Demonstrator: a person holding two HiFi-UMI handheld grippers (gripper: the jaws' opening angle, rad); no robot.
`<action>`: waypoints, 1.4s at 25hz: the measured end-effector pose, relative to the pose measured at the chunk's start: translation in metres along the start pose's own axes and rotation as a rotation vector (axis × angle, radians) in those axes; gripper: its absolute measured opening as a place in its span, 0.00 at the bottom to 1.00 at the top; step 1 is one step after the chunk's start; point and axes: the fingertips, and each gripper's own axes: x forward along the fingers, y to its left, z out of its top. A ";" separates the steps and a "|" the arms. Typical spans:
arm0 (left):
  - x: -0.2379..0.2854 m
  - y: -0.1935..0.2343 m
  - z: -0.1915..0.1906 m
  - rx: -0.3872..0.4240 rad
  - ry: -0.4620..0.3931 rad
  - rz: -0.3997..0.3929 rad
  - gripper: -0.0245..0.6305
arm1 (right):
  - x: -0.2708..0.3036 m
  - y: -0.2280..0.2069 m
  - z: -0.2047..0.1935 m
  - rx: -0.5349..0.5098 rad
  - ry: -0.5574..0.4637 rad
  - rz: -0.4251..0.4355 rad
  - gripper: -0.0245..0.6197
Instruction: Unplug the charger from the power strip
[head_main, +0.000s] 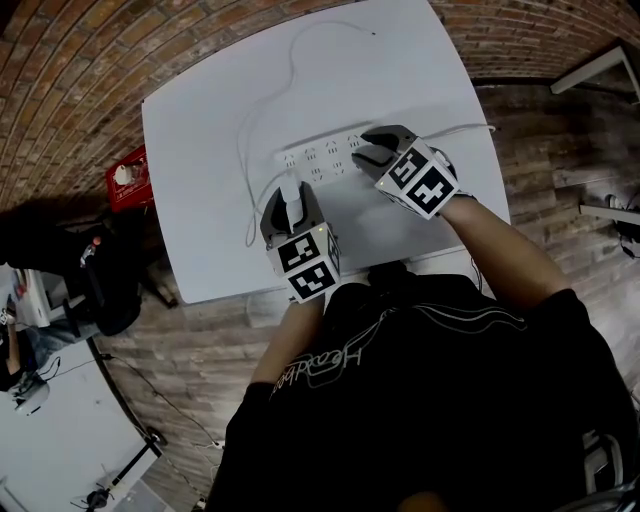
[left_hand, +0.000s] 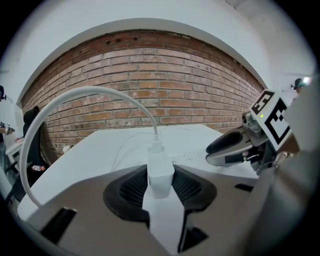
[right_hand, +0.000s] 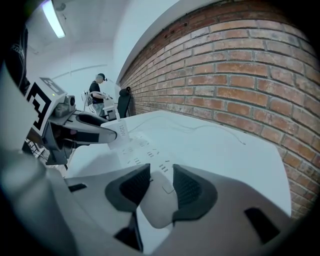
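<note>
A white power strip (head_main: 318, 157) lies across the middle of the white table (head_main: 200, 230). My left gripper (head_main: 290, 203) is shut on the white charger (left_hand: 161, 176), whose block sits upright between both pads. The charger's cable (left_hand: 75, 96) arcs up and away to the left. The charger stands at the strip's left end; I cannot tell whether its prongs are still in a socket. My right gripper (head_main: 372, 152) is shut on the strip's right end (right_hand: 156, 199), which fills the gap between its jaws. The charger (right_hand: 119, 132) also shows in the right gripper view.
The strip's own cord (head_main: 468, 128) runs off to the table's right edge. A red box (head_main: 128, 178) stands beside the table on the left, with dark bags (head_main: 95, 275) below it. The table's back half holds only thin white cable (head_main: 300, 45). A brick wall stands behind.
</note>
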 end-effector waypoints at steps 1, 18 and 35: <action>0.001 0.000 0.000 0.002 -0.002 0.005 0.26 | 0.001 -0.001 0.000 -0.003 -0.004 -0.004 0.23; 0.001 0.003 0.000 -0.022 -0.019 0.033 0.24 | 0.001 0.001 0.000 0.023 -0.003 -0.025 0.22; 0.003 0.006 0.004 -0.016 -0.011 0.045 0.24 | 0.002 0.005 0.001 0.041 0.038 -0.048 0.20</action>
